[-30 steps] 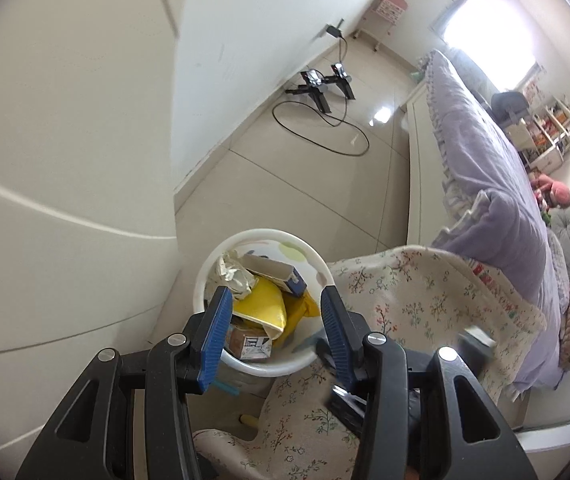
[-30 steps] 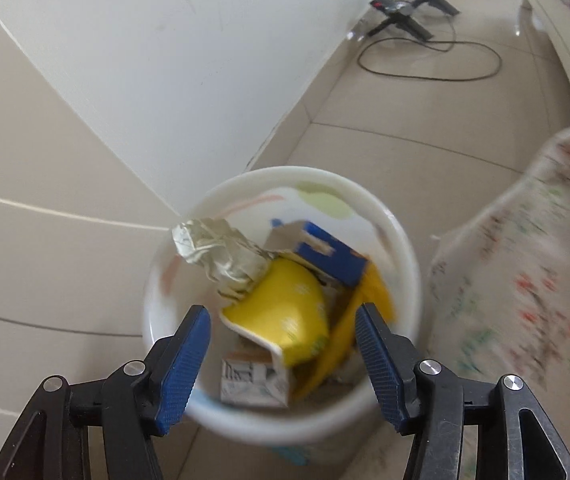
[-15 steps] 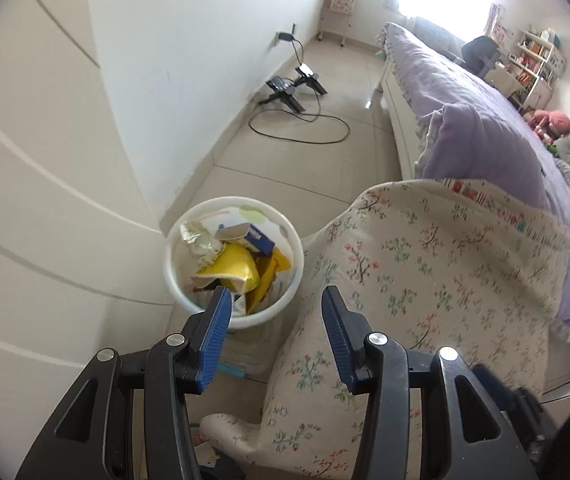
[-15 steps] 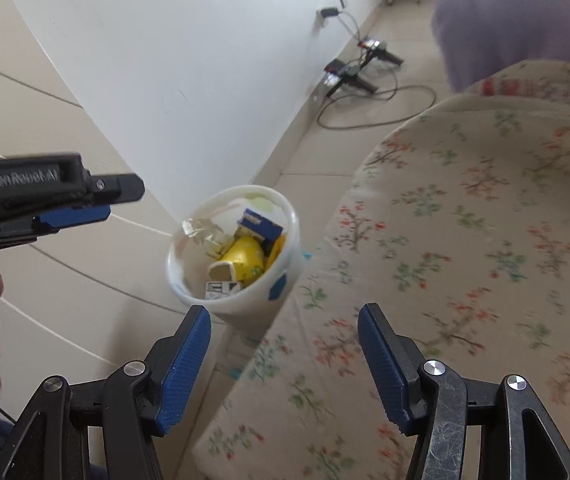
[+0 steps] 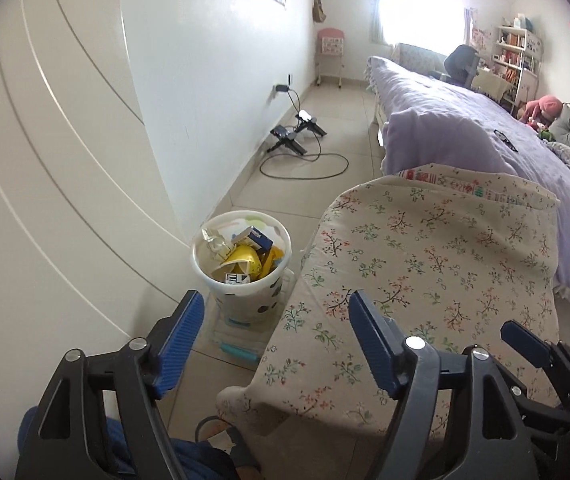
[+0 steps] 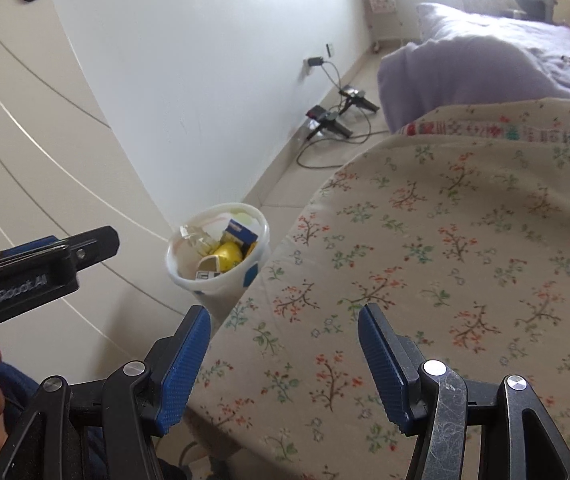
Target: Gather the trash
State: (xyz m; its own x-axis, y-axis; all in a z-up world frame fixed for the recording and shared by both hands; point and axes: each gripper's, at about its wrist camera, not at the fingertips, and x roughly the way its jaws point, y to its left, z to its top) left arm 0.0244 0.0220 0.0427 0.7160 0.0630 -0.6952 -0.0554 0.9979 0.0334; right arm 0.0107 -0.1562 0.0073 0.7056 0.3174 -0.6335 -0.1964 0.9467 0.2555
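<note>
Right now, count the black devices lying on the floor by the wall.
2: one device nearer the wall, the other device just beyond it, both near the looped cable. More may be hidden.

Bright daylight from a blown-out window (image 5: 417, 16) at the far end, glaring white. Soft shadows only, under the floral-covered bed (image 5: 425, 280) edge. Sharp focus throughout, no motion blur. Strong fisheye bending of the wall (image 6: 205, 80) lines; dark vignette in the corners.

We see a white bin (image 5: 241, 276) with dark dots, yellow wrapper (image 5: 243, 258) and blue box (image 5: 259, 238) inside; beside the bin, a beige floral cloth (image 5: 425, 280); beyond it, a lilac bed (image 5: 465, 136).
</note>
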